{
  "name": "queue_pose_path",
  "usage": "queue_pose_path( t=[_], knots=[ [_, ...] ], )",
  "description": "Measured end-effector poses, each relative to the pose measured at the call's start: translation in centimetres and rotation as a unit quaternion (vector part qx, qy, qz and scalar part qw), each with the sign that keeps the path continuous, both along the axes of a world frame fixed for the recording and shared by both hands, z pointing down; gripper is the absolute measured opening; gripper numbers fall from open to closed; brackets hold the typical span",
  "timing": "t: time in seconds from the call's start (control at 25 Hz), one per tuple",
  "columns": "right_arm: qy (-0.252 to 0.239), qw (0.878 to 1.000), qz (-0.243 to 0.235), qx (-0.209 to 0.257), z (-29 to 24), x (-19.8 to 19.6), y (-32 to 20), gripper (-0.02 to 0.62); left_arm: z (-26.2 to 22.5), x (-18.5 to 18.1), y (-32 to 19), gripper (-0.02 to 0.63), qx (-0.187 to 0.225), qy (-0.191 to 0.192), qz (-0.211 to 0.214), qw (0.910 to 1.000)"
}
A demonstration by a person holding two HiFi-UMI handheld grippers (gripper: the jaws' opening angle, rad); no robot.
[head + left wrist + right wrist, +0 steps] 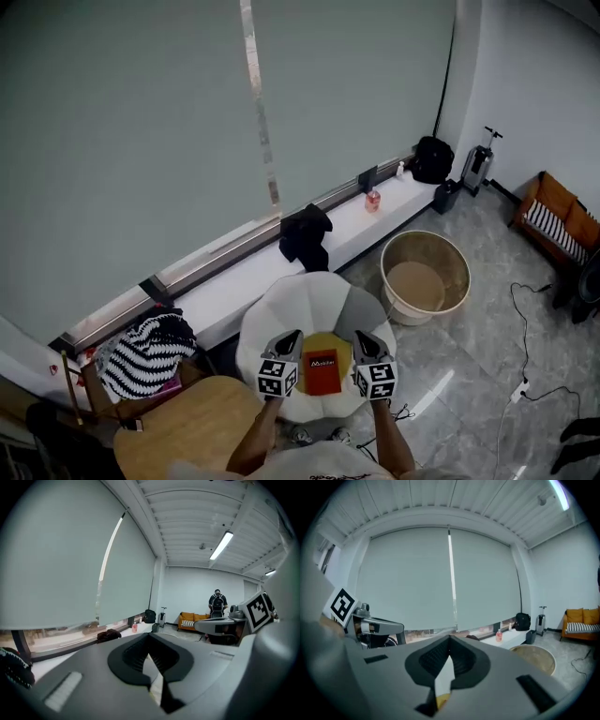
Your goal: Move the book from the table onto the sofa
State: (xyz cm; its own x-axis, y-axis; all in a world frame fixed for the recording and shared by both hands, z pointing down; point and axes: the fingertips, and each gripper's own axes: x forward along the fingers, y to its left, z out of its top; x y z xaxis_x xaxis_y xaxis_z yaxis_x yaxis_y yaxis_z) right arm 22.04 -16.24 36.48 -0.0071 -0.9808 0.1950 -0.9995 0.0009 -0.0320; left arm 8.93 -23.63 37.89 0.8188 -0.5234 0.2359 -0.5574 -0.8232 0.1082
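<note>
L gripper point(292, 338), R gripper point(363, 340) shut, empty.

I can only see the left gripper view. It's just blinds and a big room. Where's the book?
Observer: The head view shows the red book lying flat on the round white sofa.
Operator: Is my other gripper holding anything?
Observer: No. In its own view the right gripper has its jaws shut with nothing between them.
Operator: What's beside the sofa?
Observer: A big tan tub stands on the floor, to the sofa's right in the head view.
</note>
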Motion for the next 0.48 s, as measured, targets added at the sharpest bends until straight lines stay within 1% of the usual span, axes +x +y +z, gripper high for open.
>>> queue_pose_path(
  t=[0.16, 0.28, 0.48],
  knots=[
    [0.01, 1.0, -0.003, 0.019, -2.5, -0.3, -0.5, 0.009, -2.4, -0.8, -0.9, 0.009, 0.02, 0.008, -0.009, 0.9997],
    [0.013, 1.0, -0.008, 0.026, -3.4, -0.7, -0.6, 0.009, -3.7, -1.3, -1.3, 0.009, 0.035, 0.012, -0.015, 0.9992],
    [0.019, 0.999, -0.004, 0.04, -4.6, -0.1, -0.8, 0.009, -5.4, -0.9, -2.2, 0.009, 0.047, 0.024, -0.017, 0.9985]
  ],
)
